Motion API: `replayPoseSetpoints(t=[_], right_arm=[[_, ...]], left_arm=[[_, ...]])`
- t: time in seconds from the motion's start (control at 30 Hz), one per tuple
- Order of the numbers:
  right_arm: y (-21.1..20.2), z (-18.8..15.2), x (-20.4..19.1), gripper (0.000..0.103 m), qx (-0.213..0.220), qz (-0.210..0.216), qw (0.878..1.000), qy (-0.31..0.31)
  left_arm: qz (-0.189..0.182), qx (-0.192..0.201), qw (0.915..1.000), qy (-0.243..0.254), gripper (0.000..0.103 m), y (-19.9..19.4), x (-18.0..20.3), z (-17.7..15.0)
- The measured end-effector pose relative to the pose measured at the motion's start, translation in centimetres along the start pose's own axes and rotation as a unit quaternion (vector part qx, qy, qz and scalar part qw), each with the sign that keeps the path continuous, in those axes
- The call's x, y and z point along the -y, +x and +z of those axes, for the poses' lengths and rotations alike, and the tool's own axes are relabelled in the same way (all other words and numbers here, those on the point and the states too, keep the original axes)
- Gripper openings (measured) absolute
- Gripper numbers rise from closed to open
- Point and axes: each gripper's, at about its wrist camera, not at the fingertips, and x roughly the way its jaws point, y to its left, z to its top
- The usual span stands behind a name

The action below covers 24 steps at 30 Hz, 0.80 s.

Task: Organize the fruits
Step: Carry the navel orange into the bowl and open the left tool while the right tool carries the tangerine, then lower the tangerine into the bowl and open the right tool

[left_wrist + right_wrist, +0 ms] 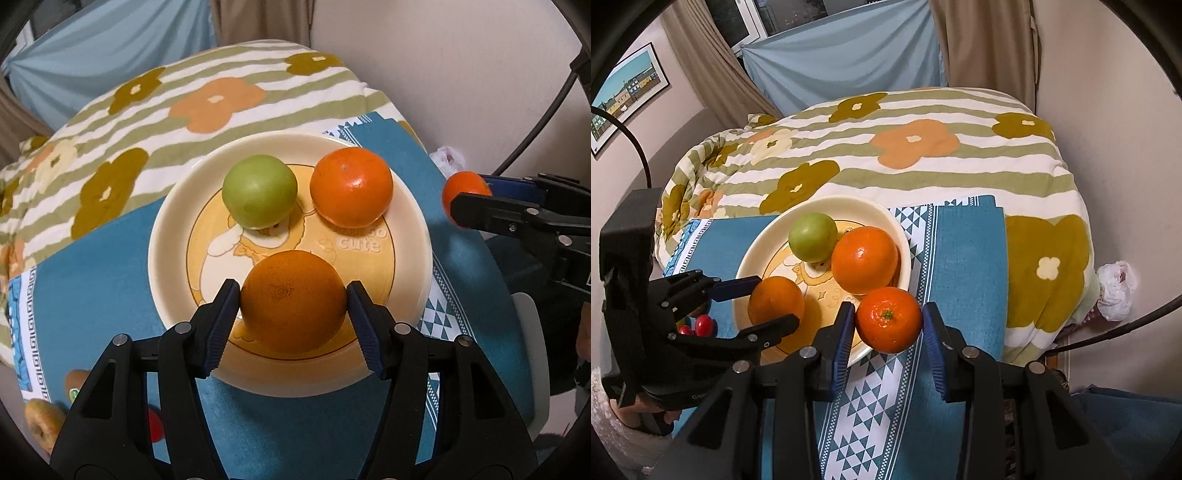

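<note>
A cream plate (173, 236) (879, 218) sits on a blue cloth. On it lie a green apple (259, 191) (812, 237) and a bright orange fruit (351, 186) (865, 254). My left gripper (293, 301) (767, 299) is shut on a dull orange (293, 301) (775, 301) at the plate's near side. My right gripper (888, 320) (466, 201) is shut on a small mandarin (888, 320) (466, 188), held just beyond the plate's right rim.
The blue cloth (103, 266) (967, 258) lies on a striped flowered quilt (147, 110) (923, 155). A yellowish apple (42, 424) and red fruits (701, 325) lie at the cloth's left. A white plastic bag (1115, 290) sits at the right by the wall.
</note>
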Motion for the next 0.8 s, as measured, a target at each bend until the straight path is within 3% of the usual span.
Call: replayPoseSetpoints(t=[0.03, 0.13, 0.23, 0.8], right_arm=[[0.0, 0.1, 0.0, 0.035, 0.000, 0.002, 1.000, -0.001], [0.0, 0.3, -0.2, 0.035, 0.001, 0.008, 1.000, -0.006], [0.1, 0.4, -0.3, 0.034, 0.001, 0.012, 1.000, -0.010], [3.4, -0.3, -3.3, 0.035, -0.021, 0.053, 0.995, -0.084]], left_arm=[[0.001, -0.002, 1.0000, -0.001, 0.067, 0.0, -0.1, 0.0], [0.007, 0.006, 0.9999, -0.007, 0.103, -0.6, -0.4, 0.2], [0.001, 0.026, 0.9996, -0.014, 0.103, -2.0, -0.9, 0.2], [0.037, 0.028, 0.9937, -0.102, 0.103, -6.6, -6.0, -3.5]])
